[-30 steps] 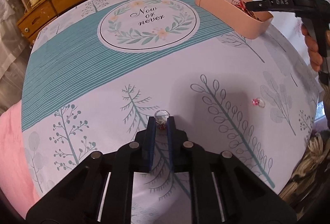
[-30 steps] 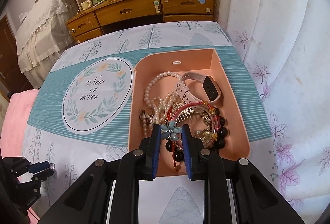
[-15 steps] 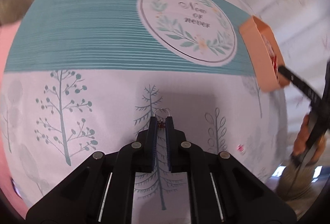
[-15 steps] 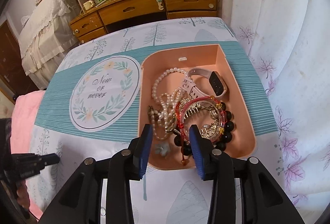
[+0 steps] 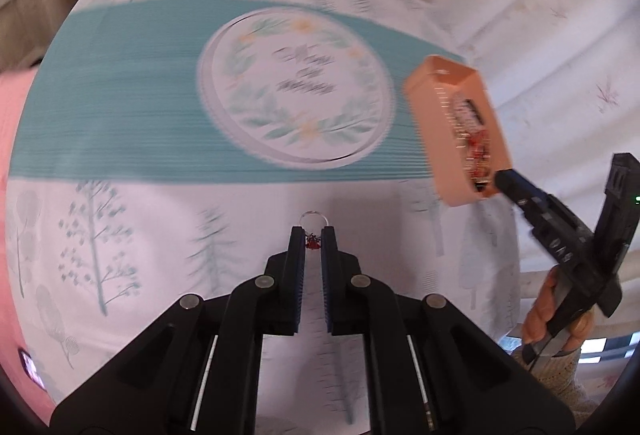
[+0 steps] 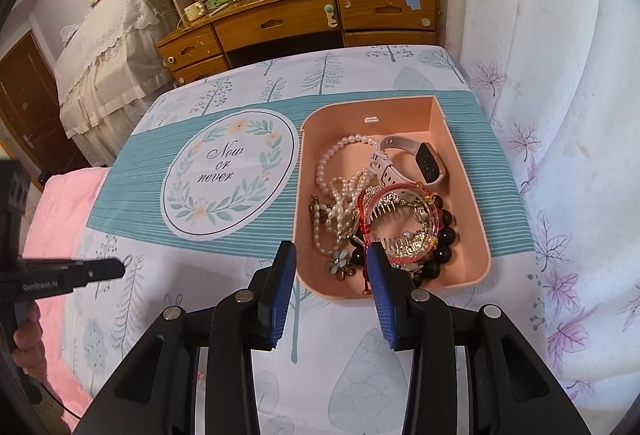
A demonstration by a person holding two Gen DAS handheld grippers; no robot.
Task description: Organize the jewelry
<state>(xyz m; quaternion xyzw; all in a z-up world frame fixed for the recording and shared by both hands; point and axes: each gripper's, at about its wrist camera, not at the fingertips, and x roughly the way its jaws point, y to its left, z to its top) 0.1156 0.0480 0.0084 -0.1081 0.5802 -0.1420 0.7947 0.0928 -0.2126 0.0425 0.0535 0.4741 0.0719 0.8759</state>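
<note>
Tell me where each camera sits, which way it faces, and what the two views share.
Left wrist: on the left gripper, looking down its fingers at the tablecloth; a ring sits pinched in them, and the right gripper and its hand show.
Right wrist: on the right gripper, open above the pink tray of jewelry; the left gripper shows.
Shared: tray, "Now or never" wreath, wooden drawers.

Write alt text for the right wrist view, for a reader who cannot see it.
The open right gripper hovers at the near rim of a pink tray heaped with jewelry: a pearl necklace, a white smartwatch, dark beads and a small blue flower piece. The tray sits on a tree-print tablecloth; the left gripper enters from the left.
</note>
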